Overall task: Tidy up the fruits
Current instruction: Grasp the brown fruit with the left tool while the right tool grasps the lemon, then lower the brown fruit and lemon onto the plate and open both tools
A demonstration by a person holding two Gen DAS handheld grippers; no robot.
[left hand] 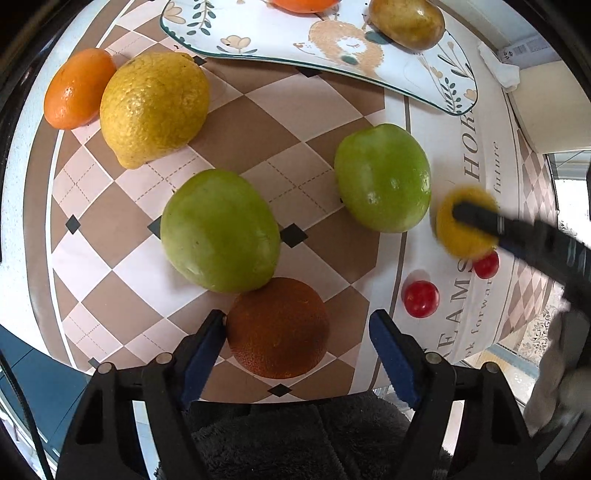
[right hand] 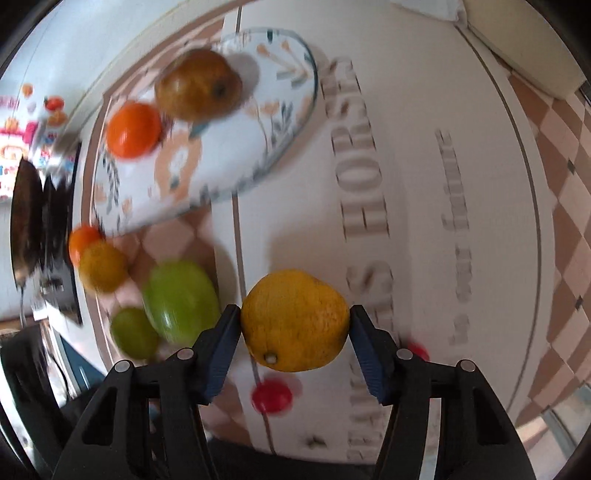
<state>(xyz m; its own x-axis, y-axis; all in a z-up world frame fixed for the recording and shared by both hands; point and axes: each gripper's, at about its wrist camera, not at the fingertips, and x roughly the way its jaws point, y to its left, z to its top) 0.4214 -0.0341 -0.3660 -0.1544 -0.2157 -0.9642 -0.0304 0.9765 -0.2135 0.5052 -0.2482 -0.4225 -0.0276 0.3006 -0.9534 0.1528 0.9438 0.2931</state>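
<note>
Yellow, firm round lemon (right hand: 295, 320) is sitting pinched across its middle by my right hand-held gripper (right hand: 293, 332), while my left hand-held gripper (left hand: 297, 334) is straddling, spread, the rough brownish orange (left hand: 277, 328).

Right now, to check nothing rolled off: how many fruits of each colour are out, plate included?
Green fruits: 2
Yellow fruits: 2
Orange fruits: 2
Red fruits: 2
Brown fruits: 2
Total: 10
</note>
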